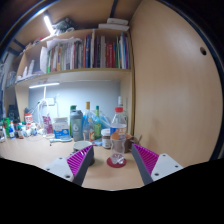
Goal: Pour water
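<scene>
gripper: fingers spread wide, nothing gripped; both magenta pads face inward across a clear gap
glass: clear tumbler, upright, just ahead of the fingers and centred between the tips; gap on both sides, no contact
coaster: small red disc under the glass, on the tabletop
table: light wood surface, runs from the fingers back to the wall
water bottle: clear plastic, red cap, red label band, upright directly behind the glass; can't tell if the two touch
other bottles: cluster left of the water bottle, including a green-tinted one and a taller clear one, all upright
small items: clutter along the table's back edge further left, too small to identify
wall panel: plain wood, right of the bottles
shelf: wall-mounted above the bottles
books: row of upright books on the shelf
light: lit strip lamp above the shelf
</scene>
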The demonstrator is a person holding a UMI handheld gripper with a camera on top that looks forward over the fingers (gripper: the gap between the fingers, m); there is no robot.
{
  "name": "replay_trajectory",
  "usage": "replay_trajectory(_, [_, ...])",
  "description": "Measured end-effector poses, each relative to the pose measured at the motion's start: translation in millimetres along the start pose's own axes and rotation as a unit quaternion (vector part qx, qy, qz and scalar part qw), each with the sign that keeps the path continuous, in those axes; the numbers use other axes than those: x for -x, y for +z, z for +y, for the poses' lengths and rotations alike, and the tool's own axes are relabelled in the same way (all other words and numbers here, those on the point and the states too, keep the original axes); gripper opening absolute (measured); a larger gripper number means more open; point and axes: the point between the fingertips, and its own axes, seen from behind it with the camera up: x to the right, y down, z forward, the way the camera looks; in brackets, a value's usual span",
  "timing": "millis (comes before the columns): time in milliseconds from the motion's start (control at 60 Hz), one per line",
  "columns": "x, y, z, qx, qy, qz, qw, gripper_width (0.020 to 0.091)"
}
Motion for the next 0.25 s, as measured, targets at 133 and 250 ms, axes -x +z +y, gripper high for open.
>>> replay_trajectory(133, [24.1, -42.4, 3.4, 0.008, 0.019, 0.001, 1.0, 0.0839])
replay_trajectory(250, [42.9, -71.0, -2.4, 0.005, 0.029, -0.008, 1.0, 0.0839])
